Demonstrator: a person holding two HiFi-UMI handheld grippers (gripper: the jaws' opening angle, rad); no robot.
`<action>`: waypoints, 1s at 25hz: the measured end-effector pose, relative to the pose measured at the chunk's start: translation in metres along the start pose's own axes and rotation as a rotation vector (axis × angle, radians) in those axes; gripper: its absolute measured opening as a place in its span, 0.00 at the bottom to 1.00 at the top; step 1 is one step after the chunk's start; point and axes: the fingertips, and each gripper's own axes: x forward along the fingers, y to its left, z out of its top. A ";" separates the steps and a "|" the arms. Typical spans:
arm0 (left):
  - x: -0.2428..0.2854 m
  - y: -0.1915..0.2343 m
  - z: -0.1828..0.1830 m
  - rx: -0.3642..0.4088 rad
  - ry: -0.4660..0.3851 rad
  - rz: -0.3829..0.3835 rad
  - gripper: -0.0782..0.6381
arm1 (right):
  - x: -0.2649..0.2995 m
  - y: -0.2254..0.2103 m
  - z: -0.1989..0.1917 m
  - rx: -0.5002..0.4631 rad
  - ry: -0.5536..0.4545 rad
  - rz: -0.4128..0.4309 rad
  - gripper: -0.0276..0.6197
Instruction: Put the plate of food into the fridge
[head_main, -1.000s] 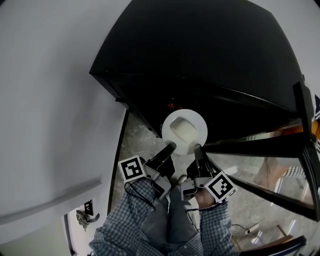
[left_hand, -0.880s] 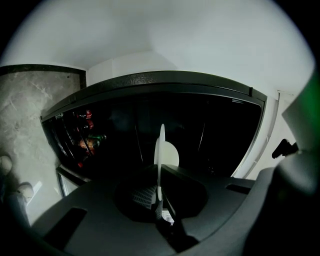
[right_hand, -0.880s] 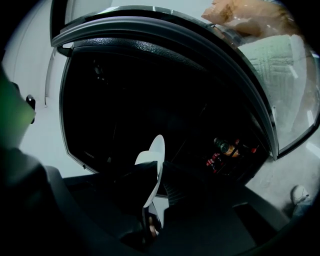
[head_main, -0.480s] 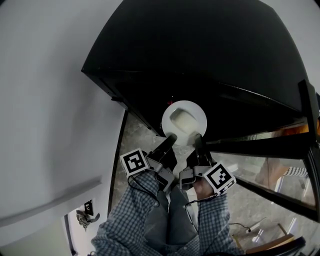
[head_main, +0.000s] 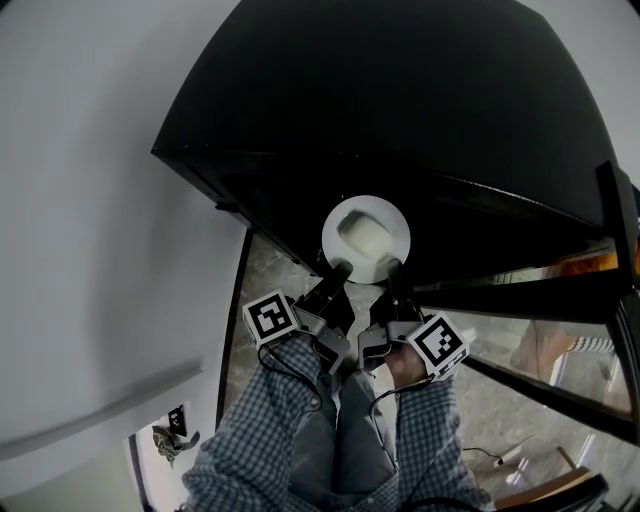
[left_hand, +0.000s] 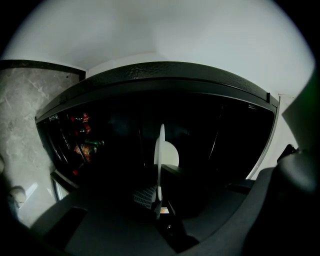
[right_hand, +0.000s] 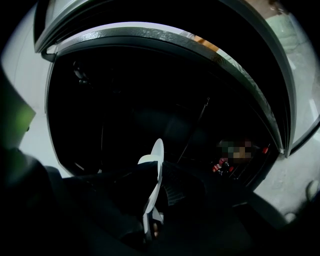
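Round white plate of pale food (head_main: 366, 236) sits at the mouth of the open black fridge (head_main: 420, 110), left gripper (head_main: 339, 270) and right gripper (head_main: 394, 268) each pinching its near rim; apparently not yet shelved or released.

My head view is dim and fisheye-bent at its edges. The fridge (head_main: 400, 120) interior reads nearly pure black; only the white plate (head_main: 395, 255) catches light. Both gripper views are murky, perhaps underexposed, with dark vignetted corners.
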 end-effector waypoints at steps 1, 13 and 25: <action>0.001 0.000 0.000 0.001 0.001 -0.001 0.14 | 0.001 0.000 0.001 0.008 -0.004 0.006 0.09; 0.008 0.010 0.007 -0.013 0.007 -0.004 0.14 | 0.009 -0.010 0.002 0.119 -0.062 0.039 0.08; 0.021 0.017 0.008 -0.020 0.019 0.005 0.14 | 0.010 -0.022 0.001 0.194 -0.086 0.037 0.08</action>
